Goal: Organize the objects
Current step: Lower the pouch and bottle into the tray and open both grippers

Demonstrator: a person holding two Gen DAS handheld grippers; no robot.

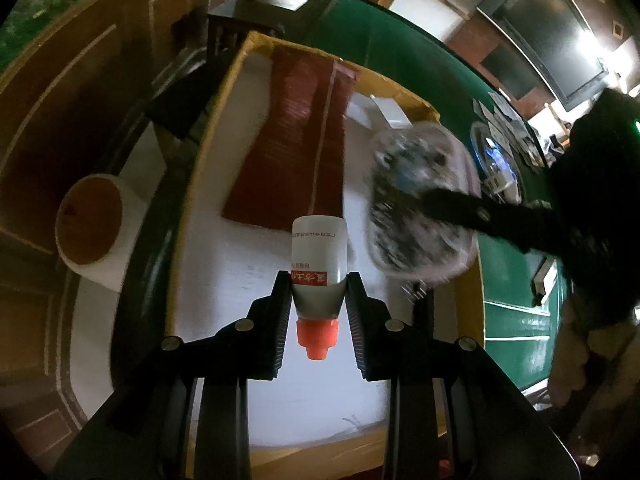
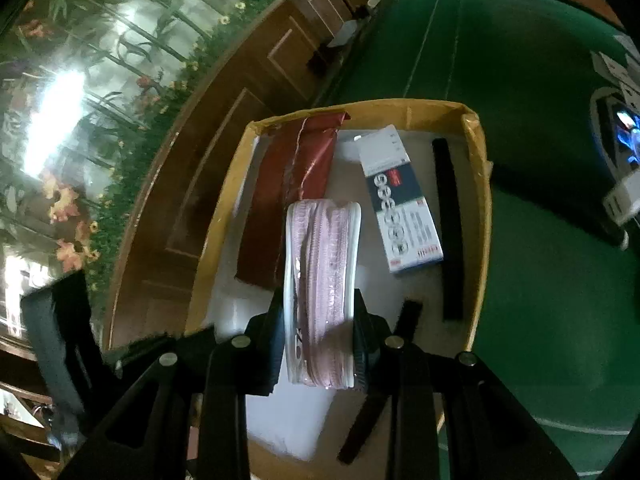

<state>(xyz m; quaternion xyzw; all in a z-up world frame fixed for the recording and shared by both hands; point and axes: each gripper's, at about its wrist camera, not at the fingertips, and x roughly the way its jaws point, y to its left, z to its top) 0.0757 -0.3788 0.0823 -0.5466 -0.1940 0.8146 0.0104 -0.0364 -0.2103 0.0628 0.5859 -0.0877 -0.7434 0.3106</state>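
Flanking the held bottle (image 1: pixel 318 268): red packet (image 1: pixel 296 140), blurred clear container (image 1: pixel 420 208).

left gripper (image 1: pixel 319 280): jaws closed on a bottle (image 1: pixel 318 268), held above the box
right gripper (image 2: pixel 319 304): jaws clamped on a clear container (image 2: pixel 320 300)

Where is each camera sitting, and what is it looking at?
Left wrist: sits on the left gripper, looking down along its fingers into the cardboard box; they squeeze a small bottle with an orange cap, and the right gripper shows too.
Right wrist: sits on the right gripper, looking down into the cardboard box; its fingers squeeze a clear container.
Both show: the box, a red packet and the green table.
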